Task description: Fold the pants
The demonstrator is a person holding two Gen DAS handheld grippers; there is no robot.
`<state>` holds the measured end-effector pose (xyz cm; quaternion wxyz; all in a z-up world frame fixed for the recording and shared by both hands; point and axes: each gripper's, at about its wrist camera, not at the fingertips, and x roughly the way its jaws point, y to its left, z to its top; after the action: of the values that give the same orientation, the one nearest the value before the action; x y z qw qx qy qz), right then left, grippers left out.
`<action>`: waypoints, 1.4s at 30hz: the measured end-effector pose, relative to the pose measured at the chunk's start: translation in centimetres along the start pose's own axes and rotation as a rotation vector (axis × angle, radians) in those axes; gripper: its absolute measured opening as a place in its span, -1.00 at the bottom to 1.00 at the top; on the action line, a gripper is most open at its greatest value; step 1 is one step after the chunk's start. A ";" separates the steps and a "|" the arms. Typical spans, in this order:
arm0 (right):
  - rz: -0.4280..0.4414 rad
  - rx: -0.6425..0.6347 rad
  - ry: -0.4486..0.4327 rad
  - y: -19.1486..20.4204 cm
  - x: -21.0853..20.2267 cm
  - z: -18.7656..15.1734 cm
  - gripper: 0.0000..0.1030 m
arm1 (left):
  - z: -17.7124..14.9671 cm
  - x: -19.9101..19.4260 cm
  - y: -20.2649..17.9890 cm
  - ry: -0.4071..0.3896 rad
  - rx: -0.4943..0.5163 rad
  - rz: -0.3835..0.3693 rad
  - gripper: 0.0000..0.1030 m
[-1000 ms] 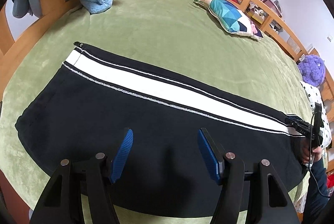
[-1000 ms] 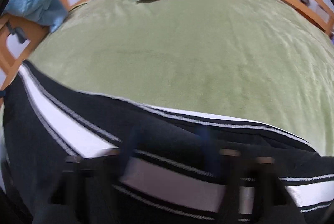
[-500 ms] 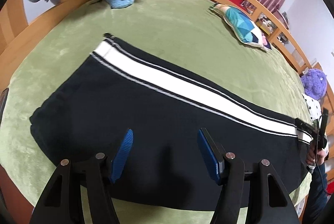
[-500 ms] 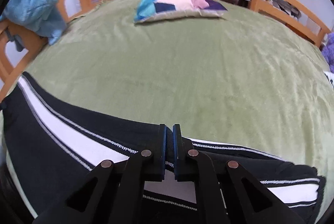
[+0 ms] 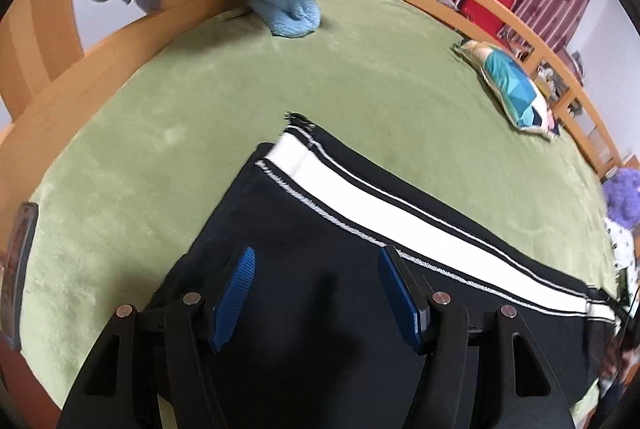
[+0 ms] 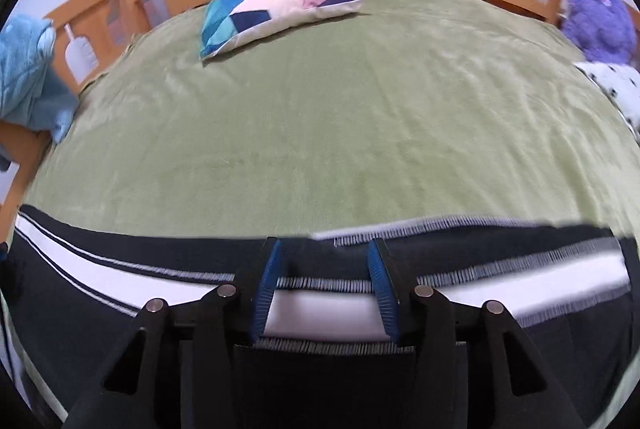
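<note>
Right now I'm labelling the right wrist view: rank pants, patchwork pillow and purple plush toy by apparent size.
1. pants, nearest the camera
2. patchwork pillow
3. purple plush toy, partly cut off at the edge, so unsure

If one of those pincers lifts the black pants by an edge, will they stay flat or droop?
Probably droop: the pants lie limp and flat on the green blanket, like soft knit. They likely won't slide much, since the blanket looks fuzzy. Being so long, they may sag between two grips.
</note>
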<state>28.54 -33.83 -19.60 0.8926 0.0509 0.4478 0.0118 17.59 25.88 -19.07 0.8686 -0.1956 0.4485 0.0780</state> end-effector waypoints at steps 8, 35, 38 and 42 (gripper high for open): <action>-0.034 0.125 0.015 0.2 -2.9 -4.7 0.05 | -5.9 -3.7 2.3 0.016 -0.027 -0.163 0.20; 0.010 0.380 0.045 -0.3 -9.6 -12.9 0.05 | -5.3 0.3 8.5 -0.032 -0.372 -0.043 -0.76; 0.001 0.362 0.018 -0.6 -10.5 -13.5 0.05 | -5.5 -1.4 8.8 -0.034 -0.457 -0.028 -0.78; 0.037 0.371 -0.016 -2.0 -11.7 -14.1 0.05 | -5.5 -4.0 5.3 -0.108 -0.322 0.104 -0.78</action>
<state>10.21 -35.52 -18.87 0.8710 0.2229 0.4343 -0.0548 9.45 28.62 -20.09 0.8436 -0.3042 0.3925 0.2042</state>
